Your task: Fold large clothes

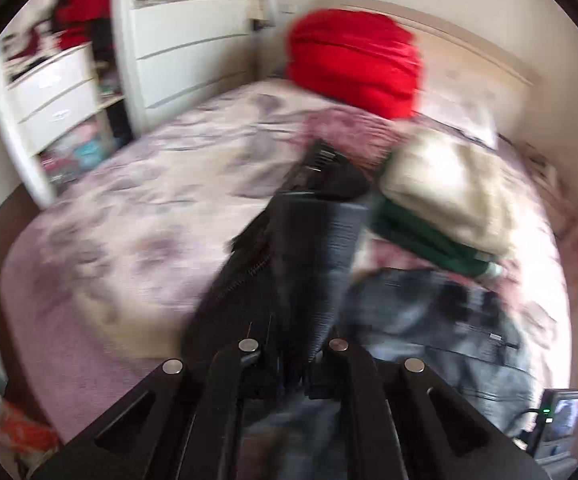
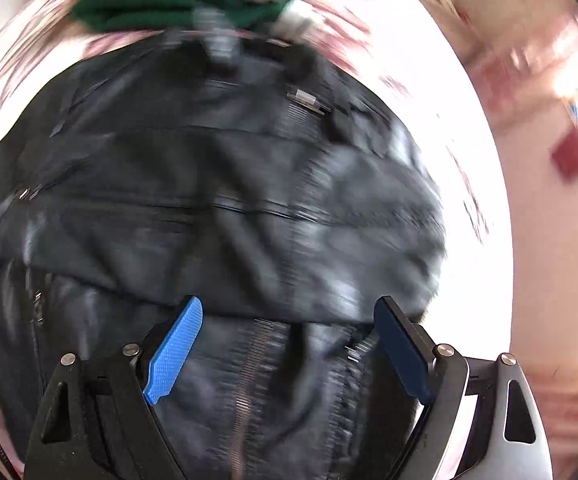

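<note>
The left gripper (image 1: 309, 208) has its fingers clamped on a glossy black jacket (image 2: 225, 184) with a ribbed hem; the right gripper (image 2: 289, 344) hovers above, blue fingers spread.

Both my views are smeared with motion blur. My left gripper (image 1: 309, 200) has its fingertips buried in a fold of the black jacket (image 1: 273, 280), so I cannot make out its pads. The bedspread (image 1: 149, 200) pattern is a blur. In my right view the jacket (image 2: 209, 184) runs off the bottom edge, and the green garment (image 2: 161, 8) is cut off by the top rim.
</note>
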Tool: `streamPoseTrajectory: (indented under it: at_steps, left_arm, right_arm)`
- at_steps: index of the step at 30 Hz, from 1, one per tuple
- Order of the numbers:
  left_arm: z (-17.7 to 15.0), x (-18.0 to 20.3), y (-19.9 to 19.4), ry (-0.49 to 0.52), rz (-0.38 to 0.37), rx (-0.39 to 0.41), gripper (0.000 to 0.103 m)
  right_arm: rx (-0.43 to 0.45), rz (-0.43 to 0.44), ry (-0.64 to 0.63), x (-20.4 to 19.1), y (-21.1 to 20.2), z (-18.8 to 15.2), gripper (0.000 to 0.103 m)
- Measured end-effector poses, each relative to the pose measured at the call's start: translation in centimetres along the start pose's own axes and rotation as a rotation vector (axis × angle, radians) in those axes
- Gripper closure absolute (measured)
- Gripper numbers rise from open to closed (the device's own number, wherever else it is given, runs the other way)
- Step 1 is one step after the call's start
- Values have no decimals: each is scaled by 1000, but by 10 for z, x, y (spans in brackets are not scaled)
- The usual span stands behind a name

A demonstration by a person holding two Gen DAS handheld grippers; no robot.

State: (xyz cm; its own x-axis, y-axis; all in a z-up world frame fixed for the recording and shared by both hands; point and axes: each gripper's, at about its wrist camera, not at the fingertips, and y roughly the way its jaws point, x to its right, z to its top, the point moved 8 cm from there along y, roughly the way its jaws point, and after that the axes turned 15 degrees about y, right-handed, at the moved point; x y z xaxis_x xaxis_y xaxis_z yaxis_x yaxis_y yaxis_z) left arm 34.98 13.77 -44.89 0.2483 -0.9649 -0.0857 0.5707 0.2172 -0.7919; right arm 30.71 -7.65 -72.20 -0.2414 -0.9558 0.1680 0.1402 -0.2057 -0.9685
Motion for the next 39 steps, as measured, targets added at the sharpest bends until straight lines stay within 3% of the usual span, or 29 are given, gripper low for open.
streamPoseTrajectory:
  at_steps: [4, 6, 9, 13, 17, 18, 19, 21, 24, 27, 29, 32, 37, 38, 39]
  left_arm:
    - [8, 139, 24, 139, -221, -29, 100]
    - [-2, 213, 36, 233, -319, -71, 100]
    - [-28, 295, 49, 345, -419, -154, 100]
    - [-71, 369, 69, 453, -486, -313, 98]
    - [-98, 388, 78, 514, -488, -416, 84]
    - [-103, 387, 75, 523, -497, -423, 69]
    - [-103, 385, 72, 521, -510, -424, 38]
    - [-101, 379, 59, 485, -561, -424, 12]
    - [-99, 357, 55, 445, -613, -469, 12]
    - [-85, 316, 51, 449, -581, -460, 12]
    - [-74, 276, 52, 421, -519, -449, 12]
    - [-56, 197, 61, 318, -426, -437, 11]
    - [-57, 66, 108, 121, -203, -493, 12]
    - [-63, 43, 120, 87, -157, -515, 12]
    - [-65, 33, 133, 64, -139, -526, 12]
  right_arm:
    - [-78, 8, 154, 76, 16, 5, 14]
    - [-100, -8, 208, 110, 22, 3, 14]
    - [-134, -26, 285, 158, 32, -2, 14]
    - [-184, -1, 377, 202, 46, -8, 14]
    - [-228, 107, 446, 218, 55, -12, 14]
    - [-242, 145, 464, 221, 56, -12, 13]
    - [-251, 180, 478, 224, 58, -12, 14]
    - [-287, 242, 499, 228, 59, -10, 14]
    - [-340, 198, 504, 243, 67, -7, 14]
    - [-324, 261, 574, 255, 62, 14, 14]
    - [-302, 343, 587, 249, 55, 35, 14]
    - [-291, 496, 566, 208, 37, 73, 14]
    - [-358, 534, 442, 125, 47, 81, 14]
    - [-372, 548, 415, 111, 52, 81, 22]
    - [-363, 536, 383, 100, 55, 81, 37]
